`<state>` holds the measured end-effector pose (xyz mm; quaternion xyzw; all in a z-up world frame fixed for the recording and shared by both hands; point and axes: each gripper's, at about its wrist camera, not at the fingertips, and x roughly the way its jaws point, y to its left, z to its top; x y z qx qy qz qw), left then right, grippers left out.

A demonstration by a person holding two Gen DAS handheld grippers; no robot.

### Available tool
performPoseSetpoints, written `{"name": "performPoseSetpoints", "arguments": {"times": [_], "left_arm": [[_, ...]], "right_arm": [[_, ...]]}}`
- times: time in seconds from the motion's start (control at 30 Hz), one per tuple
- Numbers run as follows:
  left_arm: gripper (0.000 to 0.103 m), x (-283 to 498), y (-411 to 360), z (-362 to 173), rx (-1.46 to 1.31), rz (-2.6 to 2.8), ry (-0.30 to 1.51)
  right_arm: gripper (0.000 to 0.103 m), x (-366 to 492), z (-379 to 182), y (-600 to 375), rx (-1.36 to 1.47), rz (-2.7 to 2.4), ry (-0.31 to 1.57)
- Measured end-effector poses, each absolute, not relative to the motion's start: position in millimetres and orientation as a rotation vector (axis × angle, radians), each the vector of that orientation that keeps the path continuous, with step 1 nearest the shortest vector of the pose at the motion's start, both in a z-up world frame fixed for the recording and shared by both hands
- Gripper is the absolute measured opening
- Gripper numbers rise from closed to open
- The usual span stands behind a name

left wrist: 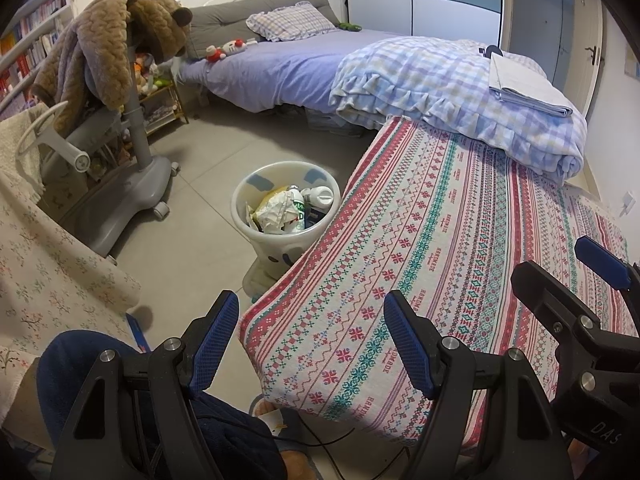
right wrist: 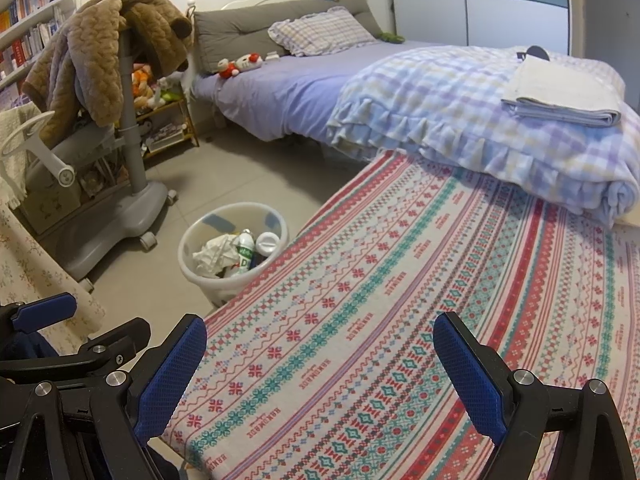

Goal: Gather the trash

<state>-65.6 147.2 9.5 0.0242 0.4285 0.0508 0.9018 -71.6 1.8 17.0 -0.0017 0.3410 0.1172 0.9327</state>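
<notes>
**Both tongs spread over the striped cloth, bin filling up on the floor**

We are holding the left gripper (left wrist: 312, 332) with its blue pads spread wide and nothing between them; it is hanging over the near corner of the patterned tablecloth (left wrist: 460, 248). We are holding the right gripper (right wrist: 320, 364) likewise gaping and empty, above the same cloth, just beside the left one. Each gripper is showing at the edge of the other's view.

Beyond the cloth's left edge the white waste bin (left wrist: 244, 216) is standing on the grey tiled floor (left wrist: 208, 152), touching or almost touching the draped cloth; from the right wrist view the cloth edge is hiding part of its near rim. Inside it we are seeing crumpled paper (left wrist: 276, 212), a green-labelled bottle (right wrist: 245, 254) and a white round-lidded jar (left wrist: 320, 196), piled close to the rim.

To the left of the bin a grey wheeled chair (left wrist: 132, 184) is carrying a brown plush coat (left wrist: 108, 48), and a floral cloth (left wrist: 52, 264) is draping a surface on the near left. Behind the table a bed (left wrist: 280, 68) is bearing a folded checked quilt (left wrist: 452, 92), with folded sheets (left wrist: 524, 84) on top of it, a pillow (left wrist: 288, 20) and a small red and white toy (left wrist: 224, 50). A bookshelf (left wrist: 36, 28) is filling the far left wall. Our dark-trousered knee (left wrist: 80, 364) is showing under the left gripper.
</notes>
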Motion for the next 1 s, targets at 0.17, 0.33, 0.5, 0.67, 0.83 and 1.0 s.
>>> {"name": "performPoseSetpoints", "arguments": {"times": [0.17,0.33,0.5,0.67,0.83,1.0], "left_arm": [[0.078,-66.7,147.7,10.1,0.050,0.109,0.886],[0.078,-66.8,148.4,10.4,0.051,0.112,0.886],[0.078,-66.5,149.2,10.6,0.051,0.111,0.886],[0.078,-67.2,150.0,9.5,0.051,0.116,0.886],[0.078,-66.4,150.6,8.6,0.052,0.118,0.886],[0.078,-67.0,149.4,8.4,0.053,0.121,0.886]], "right_arm": [[0.095,-71.9,17.1,1.9,-0.004,0.239,0.699],[0.095,-71.8,17.2,1.9,-0.004,0.239,0.698],[0.095,-71.4,17.3,1.9,-0.003,0.239,0.700],[0.095,-71.7,16.7,2.0,-0.002,0.239,0.699],[0.095,-72.3,15.0,2.2,-0.002,0.235,0.700],[0.095,-72.8,13.5,2.3,0.000,0.236,0.701]]}}
